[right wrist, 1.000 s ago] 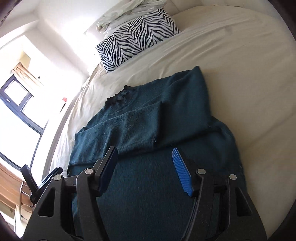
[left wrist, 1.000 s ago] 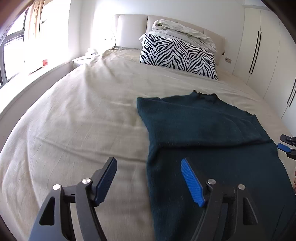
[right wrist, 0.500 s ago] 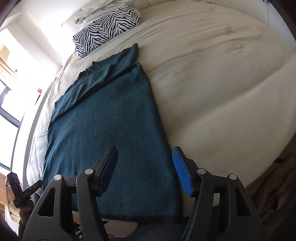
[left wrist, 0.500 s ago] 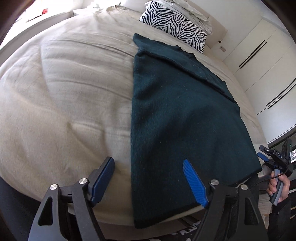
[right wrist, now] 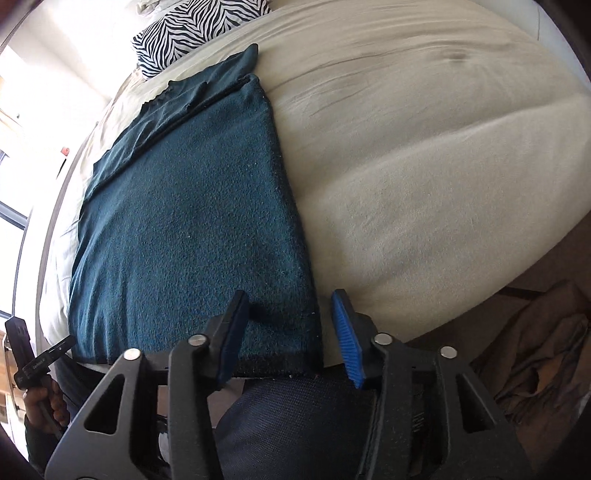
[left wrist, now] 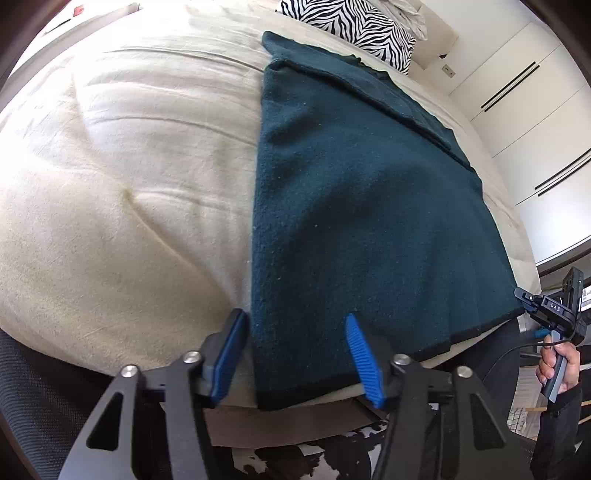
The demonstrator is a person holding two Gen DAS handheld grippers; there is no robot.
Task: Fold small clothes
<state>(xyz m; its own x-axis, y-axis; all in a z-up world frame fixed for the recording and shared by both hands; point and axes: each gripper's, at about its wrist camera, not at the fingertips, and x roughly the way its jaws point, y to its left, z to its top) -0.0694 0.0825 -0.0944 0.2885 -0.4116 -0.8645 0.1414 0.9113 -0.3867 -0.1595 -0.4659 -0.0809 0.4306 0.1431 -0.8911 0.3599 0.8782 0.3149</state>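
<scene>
While spread lengthwise over the cream bed (left wrist: 129, 206), teal sweater (left wrist: 362, 206) with hem at the near edge. Left gripper (left wrist: 295, 354) and right gripper (right wrist: 291, 336) just narrowing astride hem corners, not clamped. Risk: pinching bedding too, or one layer only.

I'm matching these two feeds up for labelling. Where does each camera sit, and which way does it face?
Left wrist: on the left gripper, tilted down at the sweater's near left corner at the bed's foot; the jaws straddle that corner, and the person's right hand shows at far right.
Right wrist: on the right gripper, tilted down at the sweater's near right corner; the left hand shows at lower left.
Shared: sweater, bed, zebra pillow.
</scene>
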